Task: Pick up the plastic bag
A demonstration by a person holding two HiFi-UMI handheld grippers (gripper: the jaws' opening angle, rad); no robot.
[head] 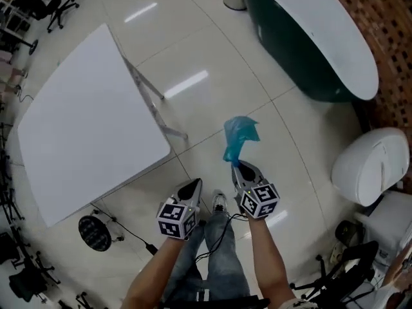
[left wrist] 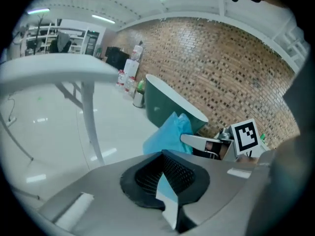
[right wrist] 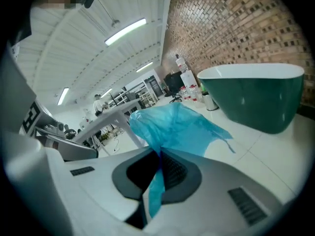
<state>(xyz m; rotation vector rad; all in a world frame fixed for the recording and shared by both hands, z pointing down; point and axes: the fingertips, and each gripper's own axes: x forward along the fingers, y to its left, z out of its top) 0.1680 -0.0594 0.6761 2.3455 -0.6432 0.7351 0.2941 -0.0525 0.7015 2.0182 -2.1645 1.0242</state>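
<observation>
The right gripper [head: 237, 165] is held out in front of the person, above the tiled floor [head: 212, 63], and its jaws are clamped on a blue plastic bag [head: 239, 134]. In the right gripper view the bag [right wrist: 172, 124] is pinched at a gathered neck. A thin strip of film runs down between the dark pads and the loose bulk billows out past the jaw tips [right wrist: 160, 157]. The bag hangs clear of the floor and touches nothing but this gripper.

The left gripper [head: 195, 184] is just beside the right one, on the person's left and a little nearer the body. Its jaws are pressed together (the head view shows them tapering to a single point). In its own view [left wrist: 165, 176] the bag [left wrist: 170, 134] shows beyond the jaw tips, apart from them, with the right gripper's marker cube [left wrist: 244, 135] to the right.

A white folding table [head: 90, 121] stands to the left, well apart from the bag. A dark green bathtub [head: 302, 63] with a white rim stands at the upper right. Below the grippers are the person's jeans [head: 206, 256] and one shoe [head: 219, 203].
</observation>
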